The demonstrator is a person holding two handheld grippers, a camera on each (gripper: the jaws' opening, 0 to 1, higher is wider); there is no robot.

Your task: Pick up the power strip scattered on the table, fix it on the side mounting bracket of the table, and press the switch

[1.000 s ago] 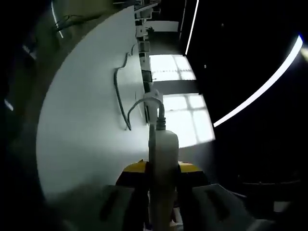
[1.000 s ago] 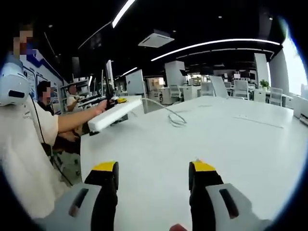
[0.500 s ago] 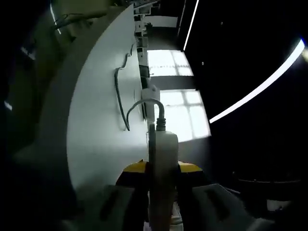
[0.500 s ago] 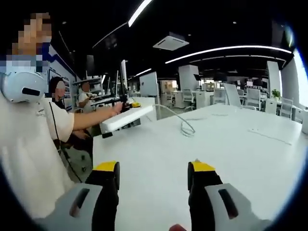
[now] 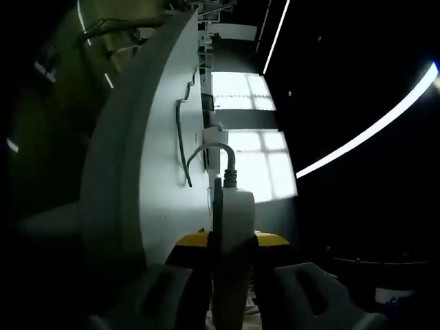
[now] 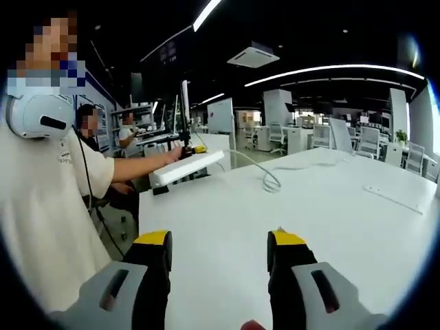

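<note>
Left gripper [image 5: 232,256]: 2 yellow-tipped jaws clamped on the near end of the power strip [image 5: 232,234], which stands edge-on between them in the left gripper view.
Power strip: white, long body; in the right gripper view it [image 6: 185,168] is held above the far left edge of the table [image 6: 330,227], clear of the tabletop, roughly level, at the end of the person's outstretched arm [image 6: 137,165].
Cable [image 5: 206,151]: grey; leaves the far end of the strip in an arch, then trails along the white tabletop [image 5: 168,165]. In the right gripper view it [image 6: 269,180] lies in a loop on the table beyond the strip.
Right gripper [image 6: 218,242]: 2 jaws spread apart with nothing between them, over the near part of the table.
Table: white, broad; a thin white bar [image 6: 393,198] lies on its right side.
Person [image 6: 41,206]: at the left, pale short-sleeved shirt, white headset [image 6: 34,113].
Background: 2 seated people at desks [image 6: 148,134] far left; office chairs and ceiling light strips beyond.
</note>
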